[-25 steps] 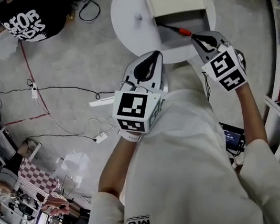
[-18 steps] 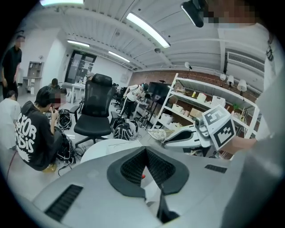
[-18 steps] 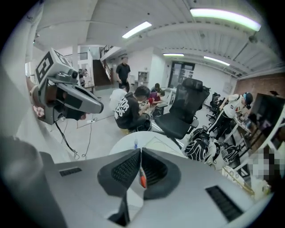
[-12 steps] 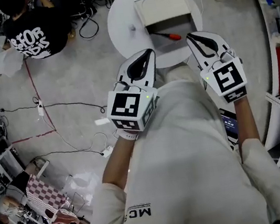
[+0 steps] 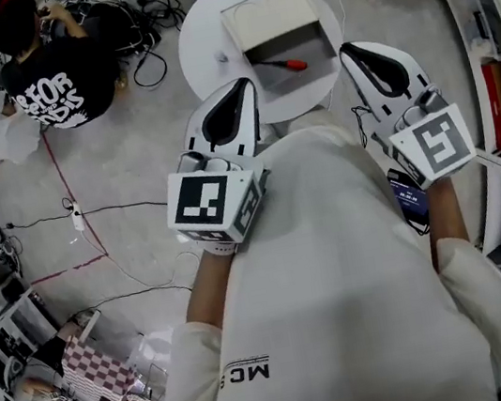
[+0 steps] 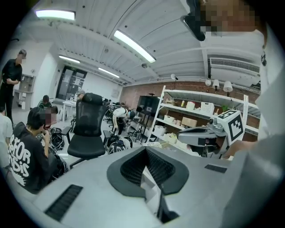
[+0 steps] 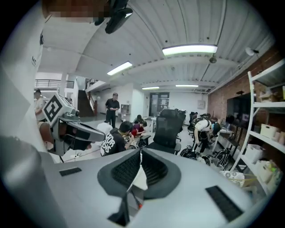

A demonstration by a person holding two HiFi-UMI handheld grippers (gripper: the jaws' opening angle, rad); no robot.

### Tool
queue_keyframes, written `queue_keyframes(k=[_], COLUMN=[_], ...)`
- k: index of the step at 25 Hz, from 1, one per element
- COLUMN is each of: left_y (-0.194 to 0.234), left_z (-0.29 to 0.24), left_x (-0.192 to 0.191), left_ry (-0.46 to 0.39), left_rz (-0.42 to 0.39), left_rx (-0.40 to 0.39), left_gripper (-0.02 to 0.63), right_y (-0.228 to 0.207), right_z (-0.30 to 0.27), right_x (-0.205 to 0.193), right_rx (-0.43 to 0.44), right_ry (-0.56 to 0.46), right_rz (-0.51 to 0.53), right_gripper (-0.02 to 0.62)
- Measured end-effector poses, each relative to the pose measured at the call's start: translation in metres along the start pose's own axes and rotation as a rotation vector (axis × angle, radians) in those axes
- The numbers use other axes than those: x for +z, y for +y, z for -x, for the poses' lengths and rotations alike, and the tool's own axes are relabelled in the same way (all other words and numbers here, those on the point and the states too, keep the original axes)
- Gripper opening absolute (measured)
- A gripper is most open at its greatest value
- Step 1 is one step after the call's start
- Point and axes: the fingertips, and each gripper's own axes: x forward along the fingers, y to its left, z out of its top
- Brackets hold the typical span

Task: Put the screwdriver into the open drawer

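Observation:
The screwdriver (image 5: pixel 285 64), red-handled with a dark shaft, lies inside the open drawer (image 5: pixel 300 41) of a cream box (image 5: pixel 265 11) on the round white table (image 5: pixel 206 45). Both grippers are raised in front of my chest, short of the table and apart from the drawer. My left gripper (image 5: pixel 228 113) has its jaws shut with nothing between them; in its own view the tips (image 6: pixel 145 150) meet. My right gripper (image 5: pixel 368 63) is likewise shut and holds nothing (image 7: pixel 140 153). A speck of red (image 7: pixel 140 205) shows through the gap beneath its jaws.
A person in a black shirt (image 5: pixel 54 80) sits on the floor left of the table among cables (image 5: pixel 91 212). Shelving (image 5: pixel 498 58) lines the right side. A black office chair (image 6: pixel 89 129) and more people (image 7: pixel 112 109) are in the room.
Both grippers have drawn back from the table toward my chest and now look larger in the head view. The right one has left the drawer's edge. The screwdriver stays in the drawer.

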Motion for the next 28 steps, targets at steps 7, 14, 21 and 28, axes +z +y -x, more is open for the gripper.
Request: queue_keyframes(k=[7,14,21,28], left_y=[-0.010,-0.006,-0.009,-0.013], left_z=[0.004,0.008,0.010,0.012], left_x=[0.006,0.004,0.000,-0.004], left_ry=[-0.030,-0.012,0.002,0.007], left_rz=[-0.022,-0.027,-0.033,-0.033], left_rx=[-0.001,0.004,-0.007,-0.020], left_gripper=[0.009,0.009,0.010,0.010], right_y=[-0.005,0.004,0.014,0.018], right_z=[0.032,0.034,0.029,0.029], right_x=[0.000,-0.012,-0.021,-0.022], right_rx=[-0.054,-0.031,-0.029,-0.025], right_ry=[-0.024,-0.020,-0.001,0.005], right_rz=[-0.002,-0.053,-0.082,-0.075], right_gripper=[0.074,0.074,0.074,0.074])
